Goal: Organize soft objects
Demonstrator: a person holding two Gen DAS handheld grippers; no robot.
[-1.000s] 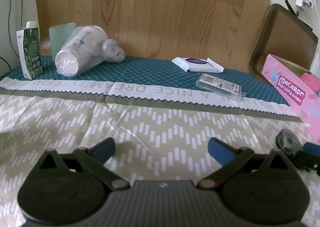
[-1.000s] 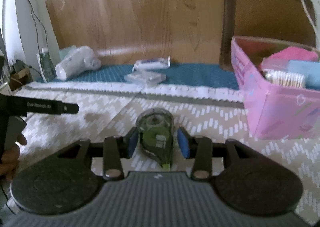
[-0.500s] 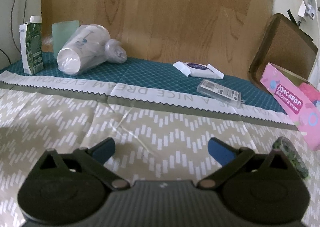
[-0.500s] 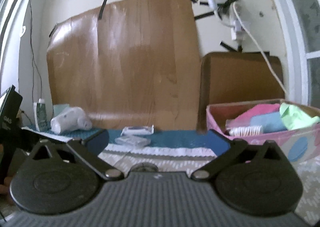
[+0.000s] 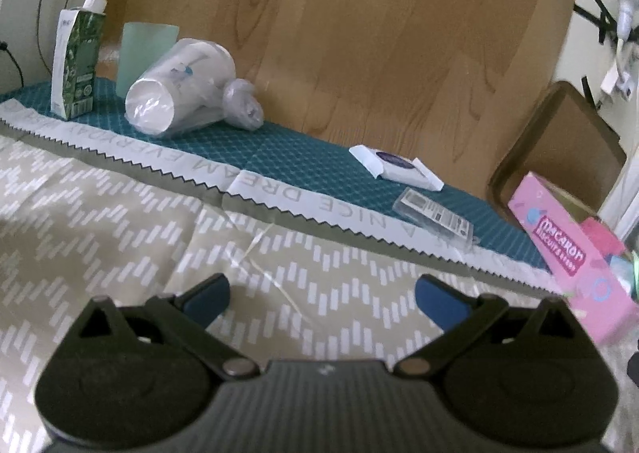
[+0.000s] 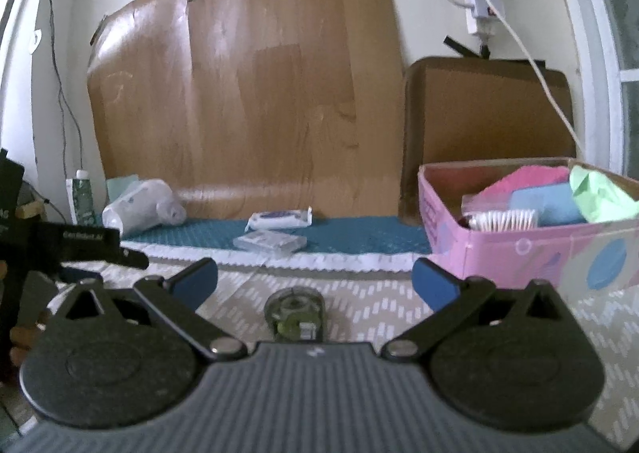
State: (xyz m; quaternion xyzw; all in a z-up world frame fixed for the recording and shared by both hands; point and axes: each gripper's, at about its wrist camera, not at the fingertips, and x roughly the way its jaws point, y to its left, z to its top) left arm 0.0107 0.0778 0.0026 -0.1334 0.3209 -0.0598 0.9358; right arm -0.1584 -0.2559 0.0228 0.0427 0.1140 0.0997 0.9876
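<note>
The pink box [image 6: 519,253] stands at the right of the table and holds a pink cloth [image 6: 523,181], a blue cloth [image 6: 547,205], a green cloth [image 6: 599,197] and a pack of cotton swabs [image 6: 503,219]. My right gripper [image 6: 314,272] is open wide and points nearly level. A clear green correction-tape dispenser [image 6: 295,313] lies on the tablecloth low between its fingers, touching neither pad. My left gripper [image 5: 322,287] is open over the beige patterned cloth with nothing between its fingers. The pink box [image 5: 567,253] sits at that view's right edge.
On the teal strip at the back lie a white wipes pack [image 5: 395,165], a clear plastic case [image 5: 435,213], bagged plastic cups [image 5: 179,89], a green carton [image 5: 76,61] and a pale green cup [image 5: 143,49]. A wood-pattern board covers the wall. A brown board leans behind the box.
My right gripper opened and let go of the tape dispenser, which now lies on the table, and it tipped upward. The left view rolled, and the dispenser slid out of it at the right.
</note>
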